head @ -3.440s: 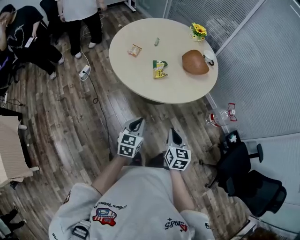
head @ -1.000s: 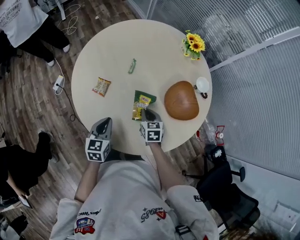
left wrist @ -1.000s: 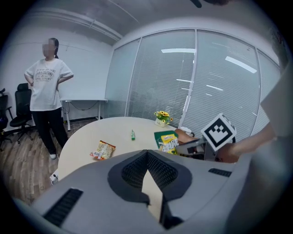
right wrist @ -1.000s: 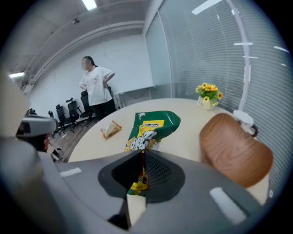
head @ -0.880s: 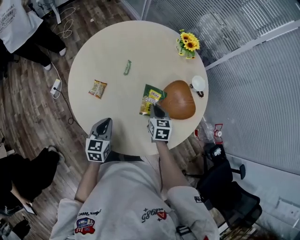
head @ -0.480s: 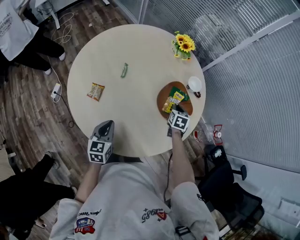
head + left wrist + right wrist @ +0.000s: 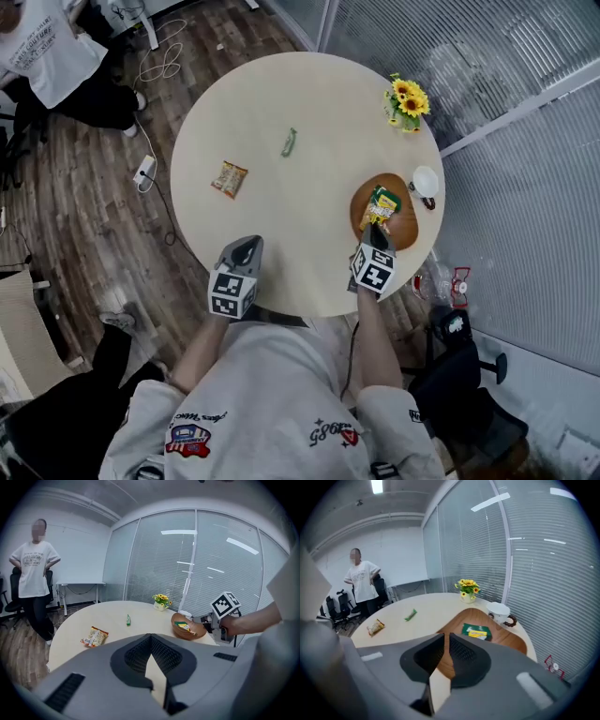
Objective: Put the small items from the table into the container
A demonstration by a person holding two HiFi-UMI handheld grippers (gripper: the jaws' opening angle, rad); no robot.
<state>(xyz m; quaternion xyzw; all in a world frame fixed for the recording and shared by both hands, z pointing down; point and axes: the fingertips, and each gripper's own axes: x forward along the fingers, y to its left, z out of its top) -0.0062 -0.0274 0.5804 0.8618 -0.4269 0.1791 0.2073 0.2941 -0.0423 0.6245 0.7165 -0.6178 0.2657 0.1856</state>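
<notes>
Head view, green packet (image 7: 382,205) in wooden bowl (image 7: 409,231), right gripper (image 7: 375,230) jaws opening empty, left gripper (image 7: 248,243) jaws together

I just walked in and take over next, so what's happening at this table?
A person stands at the round table with a gripper in each hand, moving snacks into the wooden bowl. The green and yellow packet lies in the bowl; the right gripper is over its near edge, jaws opening with nothing between them. The left gripper, shut and empty, is at the table's near edge. An orange packet and a small green bar lie on the table, not yet collected.
</notes>
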